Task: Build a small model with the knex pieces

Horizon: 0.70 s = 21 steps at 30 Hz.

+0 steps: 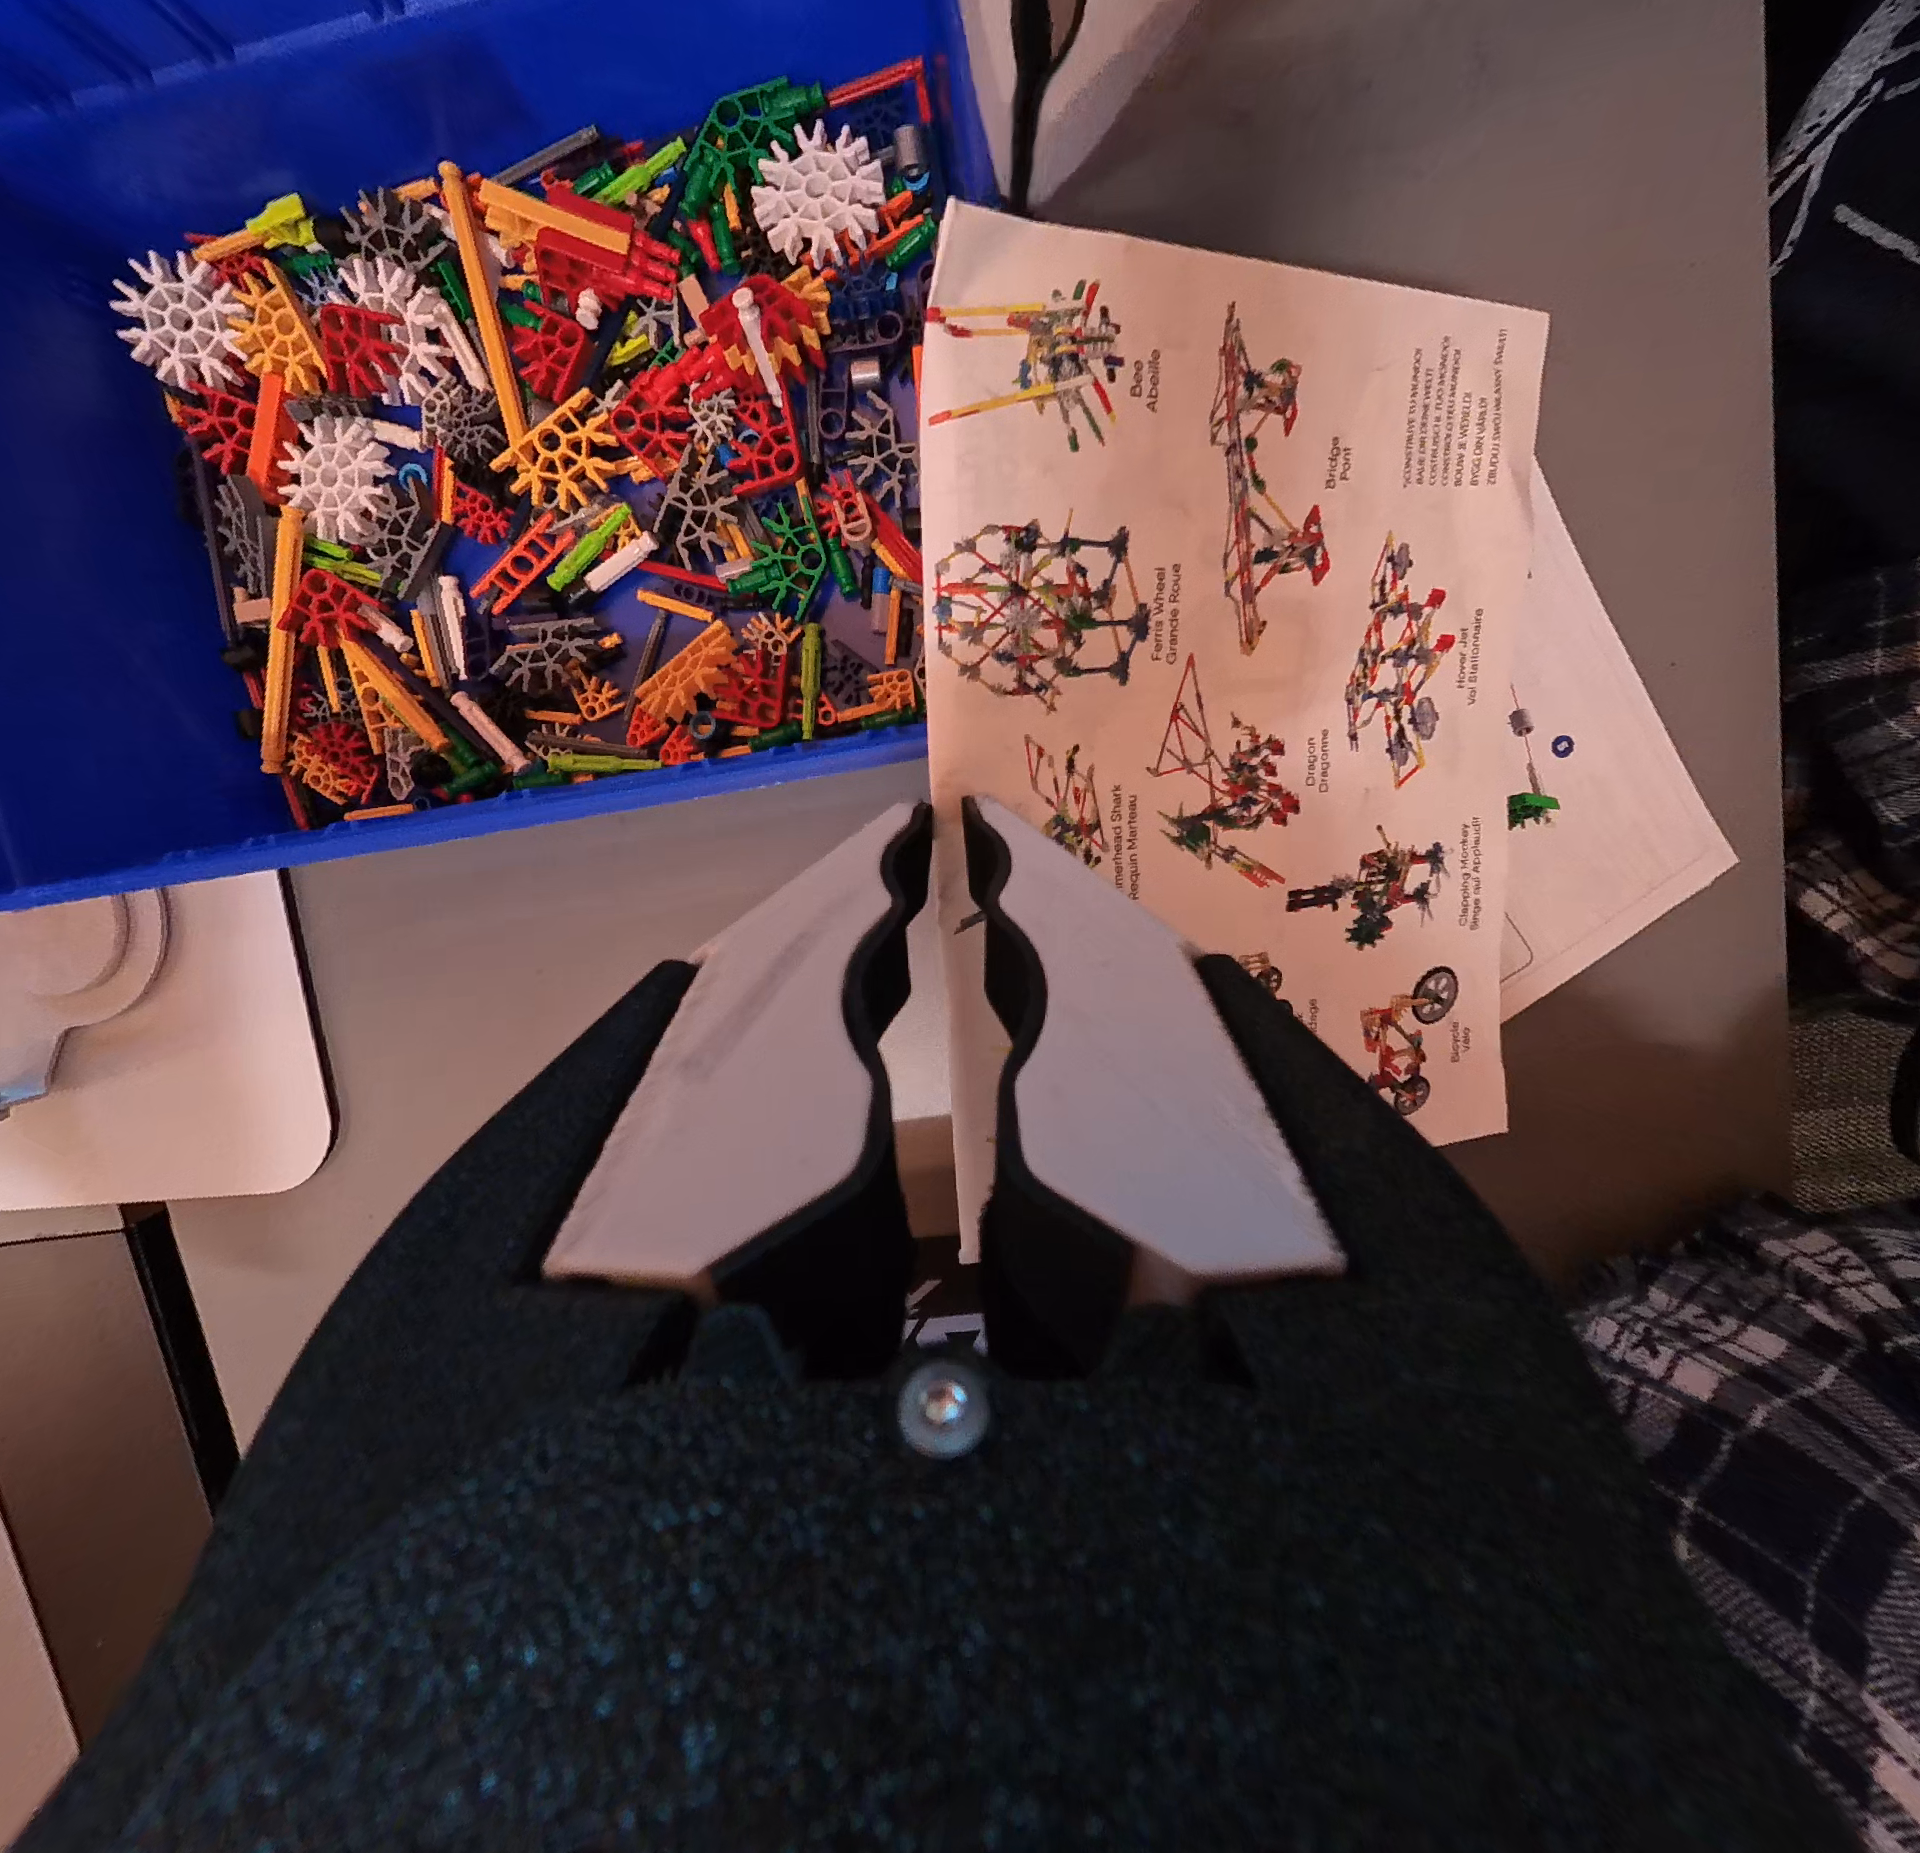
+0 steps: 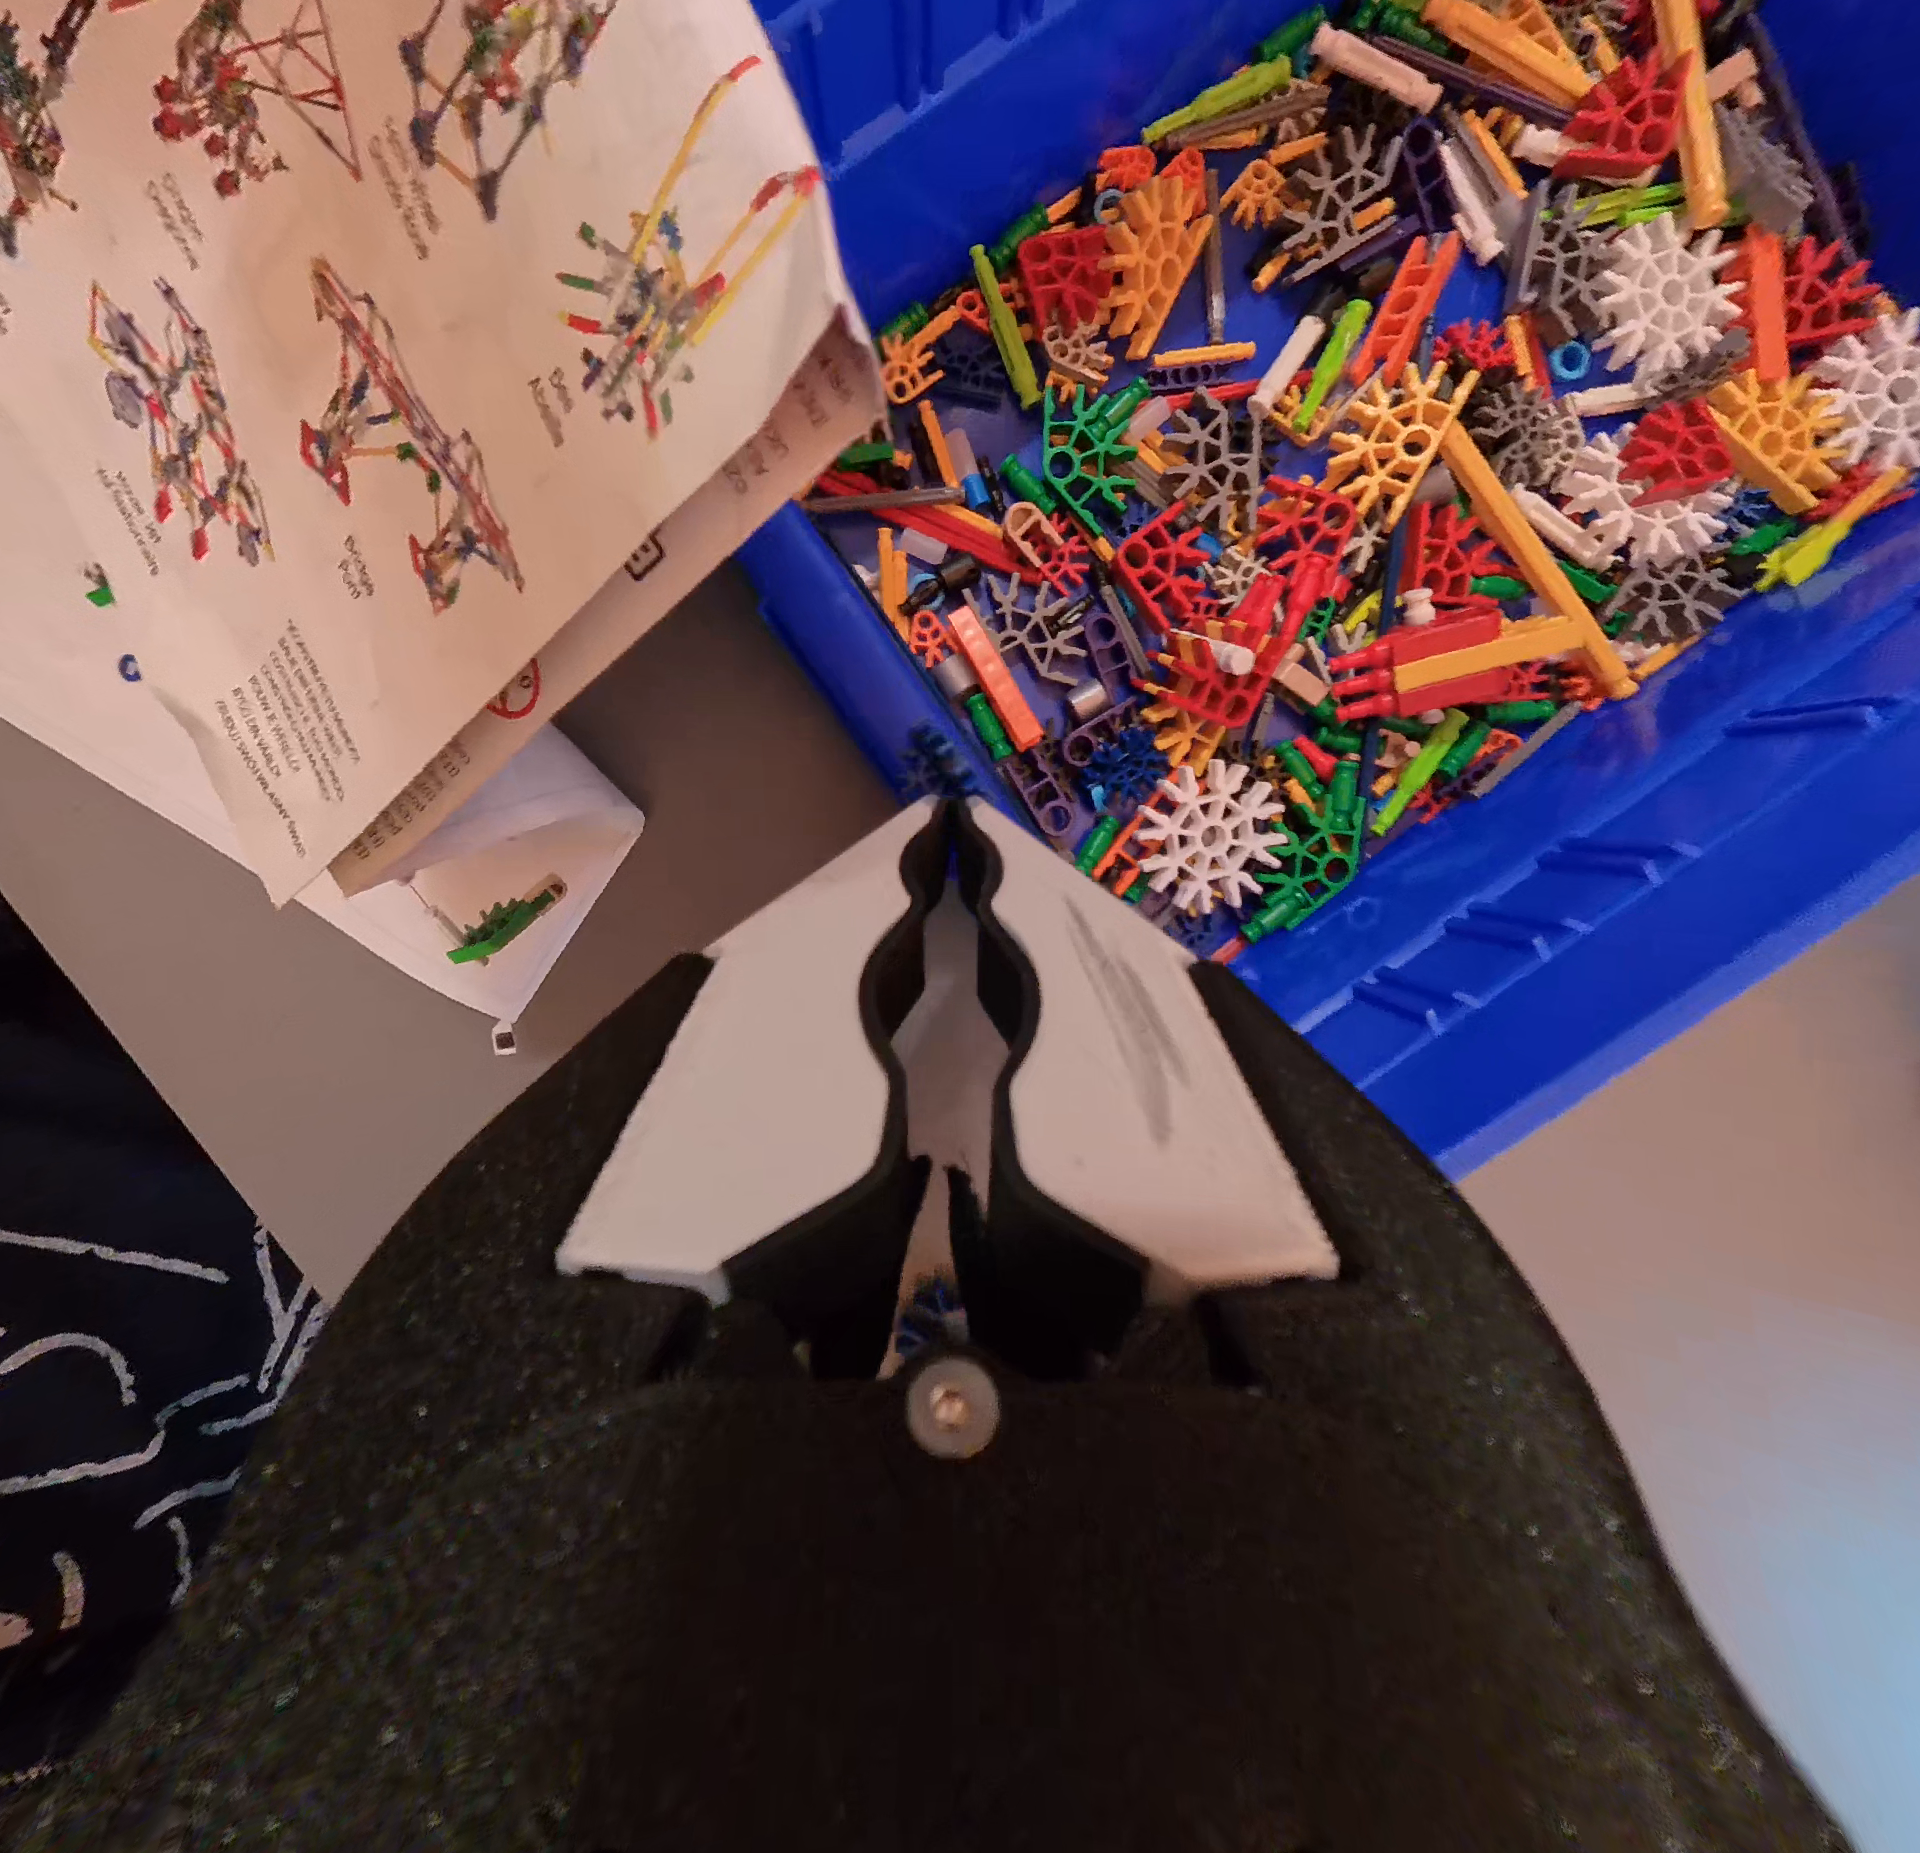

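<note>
Blue bin (image 1: 520,837): your landmark, and the largest thing here. It sits on a grey table (image 1: 1351,141), and its ribbed plastic walls look stiff.
Bin contents: a loose heap of small plastic building pieces (image 1: 540,473), among them rods, fan-shaped connectors and white snowflake wheels. They look light, hard and slippery, and are tangled together, so expect neighbours to lift along with any one you pull.
Printed sheet (image 1: 1226,598): this lies against the bin's right wall, and one corner overhangs the bin's rim in the right wrist view. It is thin and floppy, tears easily, and is best taken by an edge. More paper lies under it.
Left gripper (image 1: 945,816): it is pinched onto the sheet's near edge, just outside the bin's front right corner; the paper runs up between the jaws.
Right gripper (image 2: 951,816): the jaws are drawn nearly together at the bin's near corner. A small dark blue toothed piece (image 2: 935,764) shows at the tips and looks nipped there, though you cannot be certain from this angle.
</note>
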### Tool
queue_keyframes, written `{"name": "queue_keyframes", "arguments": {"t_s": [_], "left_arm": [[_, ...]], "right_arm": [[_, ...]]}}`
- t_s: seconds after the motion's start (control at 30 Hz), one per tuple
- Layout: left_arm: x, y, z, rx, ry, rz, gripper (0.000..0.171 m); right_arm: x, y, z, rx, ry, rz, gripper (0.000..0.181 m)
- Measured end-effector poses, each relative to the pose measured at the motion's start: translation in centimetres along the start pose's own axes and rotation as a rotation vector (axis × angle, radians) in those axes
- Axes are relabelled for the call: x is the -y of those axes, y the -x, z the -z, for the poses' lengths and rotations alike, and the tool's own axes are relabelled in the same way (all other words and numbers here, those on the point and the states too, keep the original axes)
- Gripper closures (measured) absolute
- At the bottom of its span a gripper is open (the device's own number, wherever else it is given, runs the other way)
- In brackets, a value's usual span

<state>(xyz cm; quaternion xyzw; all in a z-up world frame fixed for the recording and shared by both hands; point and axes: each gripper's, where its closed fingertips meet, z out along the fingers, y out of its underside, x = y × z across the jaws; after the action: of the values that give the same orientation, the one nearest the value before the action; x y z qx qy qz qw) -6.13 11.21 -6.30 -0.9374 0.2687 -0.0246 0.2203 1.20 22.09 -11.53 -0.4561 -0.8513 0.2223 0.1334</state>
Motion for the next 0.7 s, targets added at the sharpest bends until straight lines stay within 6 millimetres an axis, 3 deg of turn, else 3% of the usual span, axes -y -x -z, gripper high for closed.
{"name": "queue_keyframes", "arguments": {"t_s": [0.23, 0.57, 0.7], "left_arm": [[-0.1, -0.1, 0.2, 0.005, -0.001, 0.001, 0.167], [-0.4, -0.1, 0.3, 0.004, 0.005, 0.010, 0.167], [-0.4, -0.1, 0.2, 0.005, 0.014, 0.013, 0.166]], "right_arm": [[-0.3, -0.6, 0.5, -0.015, 0.005, 0.006, 0.166], [-2.4, 1.5, 0.3, 0.032, 0.058, 0.064, 0.164], [-2.1, 0.5, 0.4, -0.020, 0.048, 0.050, 0.164]]}}
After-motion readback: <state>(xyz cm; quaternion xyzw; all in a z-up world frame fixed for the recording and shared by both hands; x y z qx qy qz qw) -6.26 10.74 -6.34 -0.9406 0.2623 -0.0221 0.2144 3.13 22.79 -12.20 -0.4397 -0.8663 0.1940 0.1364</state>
